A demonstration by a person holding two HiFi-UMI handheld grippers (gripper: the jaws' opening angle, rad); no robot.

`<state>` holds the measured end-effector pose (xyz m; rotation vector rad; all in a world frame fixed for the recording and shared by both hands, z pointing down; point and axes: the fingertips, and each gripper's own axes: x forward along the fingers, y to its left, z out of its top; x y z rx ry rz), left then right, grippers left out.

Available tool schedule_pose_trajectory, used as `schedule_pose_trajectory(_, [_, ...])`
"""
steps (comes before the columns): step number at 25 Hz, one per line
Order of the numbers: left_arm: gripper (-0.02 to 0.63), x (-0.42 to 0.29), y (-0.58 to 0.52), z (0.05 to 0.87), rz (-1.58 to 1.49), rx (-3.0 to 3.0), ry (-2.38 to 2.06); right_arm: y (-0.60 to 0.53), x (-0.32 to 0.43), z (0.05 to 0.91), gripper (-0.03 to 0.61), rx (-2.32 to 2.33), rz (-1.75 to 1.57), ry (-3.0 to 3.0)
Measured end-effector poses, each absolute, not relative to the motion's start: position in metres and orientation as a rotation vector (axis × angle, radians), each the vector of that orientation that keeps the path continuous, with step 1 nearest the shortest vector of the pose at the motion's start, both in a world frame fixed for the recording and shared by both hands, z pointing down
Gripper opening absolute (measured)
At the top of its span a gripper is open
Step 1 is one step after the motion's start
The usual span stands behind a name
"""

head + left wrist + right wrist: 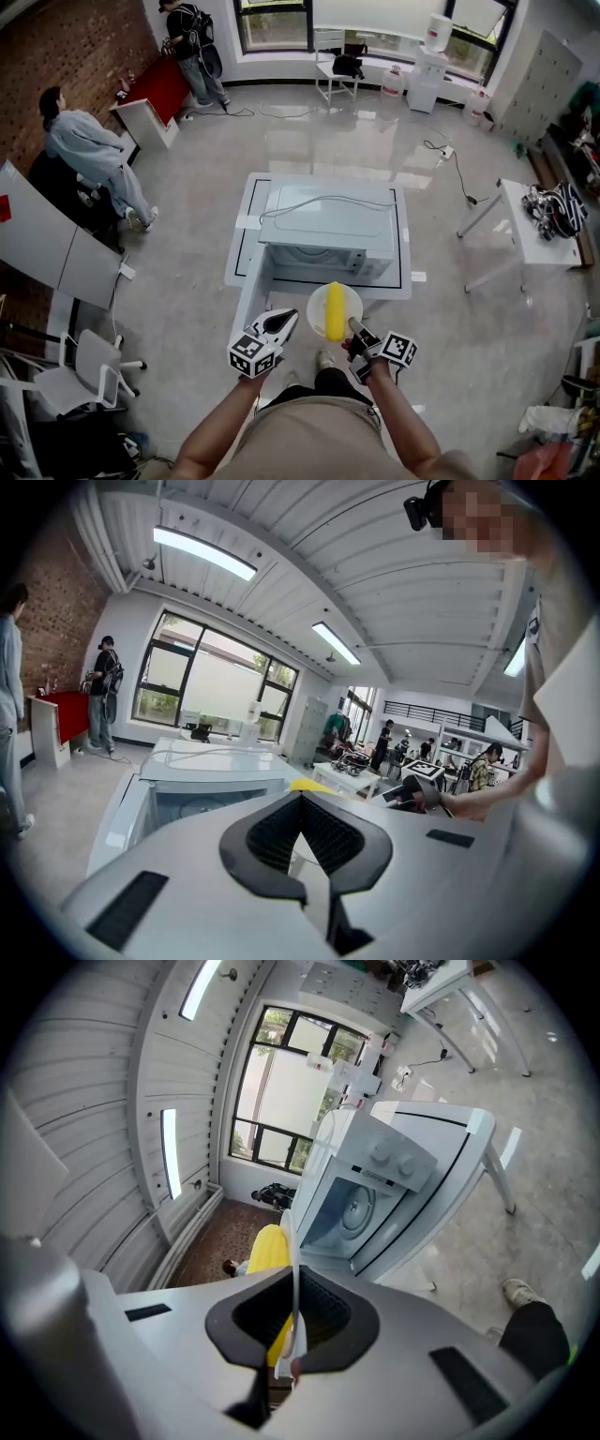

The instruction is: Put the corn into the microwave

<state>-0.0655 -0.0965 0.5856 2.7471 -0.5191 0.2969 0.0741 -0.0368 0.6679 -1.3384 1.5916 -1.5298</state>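
A yellow corn cob [335,311] lies on a small white plate [315,302]. My right gripper [354,328] is shut on the plate's near rim and holds it in the air just in front of the microwave [323,234]. In the right gripper view the plate's edge [296,1283] runs between the pads, with the corn [265,1249] on its left. The microwave [375,1204] stands open, its turntable showing. My left gripper [287,322] hangs beside the plate's left, jaws together and empty. A sliver of corn [309,785] peeks over its tips.
The microwave sits on a white table [403,234]; its door [251,295] swings out at the left. A second table [525,234] with bags is at the right, a chair [94,370] at the lower left. People stand at the far left [89,150].
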Motion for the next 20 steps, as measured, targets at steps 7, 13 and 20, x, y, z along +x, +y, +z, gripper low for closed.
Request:
schedule_pose_trajectory(7, [-0.002,-0.046,-0.124,0.597,0.312,2.694,-0.654,-0.074,0.088,0.685,0.014,-1.271,-1.606,1.671])
schedule_pose_trajectory(13, [-0.002,-0.043,-0.146,0.61,0.307,2.647,-0.755,-0.107,0.092,0.707,0.014,-1.224,-1.652,1.697])
schedule_pose_trajectory(20, [-0.002,-0.042,-0.17,0.631,0.348,2.62,-0.864,-0.142,0.094,0.737,0.014,-1.182,-1.694,1.726])
